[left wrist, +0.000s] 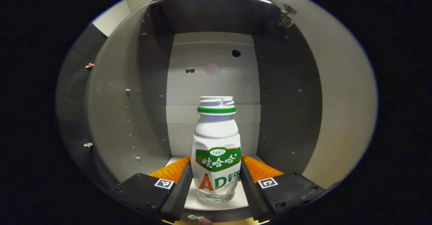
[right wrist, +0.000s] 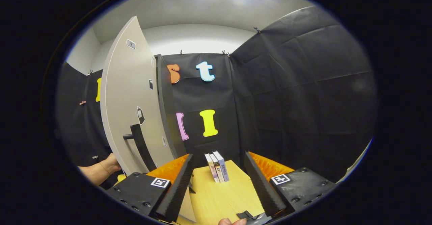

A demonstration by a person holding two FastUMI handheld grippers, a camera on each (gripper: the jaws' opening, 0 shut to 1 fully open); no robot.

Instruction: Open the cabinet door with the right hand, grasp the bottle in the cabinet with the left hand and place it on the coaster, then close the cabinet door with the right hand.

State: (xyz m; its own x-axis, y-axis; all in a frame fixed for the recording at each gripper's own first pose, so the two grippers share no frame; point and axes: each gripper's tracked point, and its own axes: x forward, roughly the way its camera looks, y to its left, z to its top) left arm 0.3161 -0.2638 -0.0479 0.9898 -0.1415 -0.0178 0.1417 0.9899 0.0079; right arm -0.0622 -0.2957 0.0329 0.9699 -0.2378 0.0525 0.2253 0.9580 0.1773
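Bottle (left wrist: 216,154) stands upright inside the open cabinet (left wrist: 152,83), on the cabinet floor near the front edge, and it sits right between the two fingers of the left hand-held gripper (left wrist: 216,188). So the bottle is straight ahead of that hand-held gripper, not off to the left or right. Its long way runs up and down, with the green ring and the open top high up and the clear base low down. The fingers stand on both sides of the lower part of the bottle. They look very close to its sides, but I cannot tell if they press on it yet. The left hand-held gripper is the nearer one by far. The right hand-held gripper (right wrist: 218,184) is spread wide with nothing in it, and it hangs over the yellow tabletop (right wrist: 219,198), pointing at some books (right wrist: 217,167) standing far back. The cabinet door (right wrist: 130,110) is swung open on its left, with the dark handle (right wrist: 140,144) just beside it. I think the next move is to squeeze the bottle and pull it straight out toward the front.
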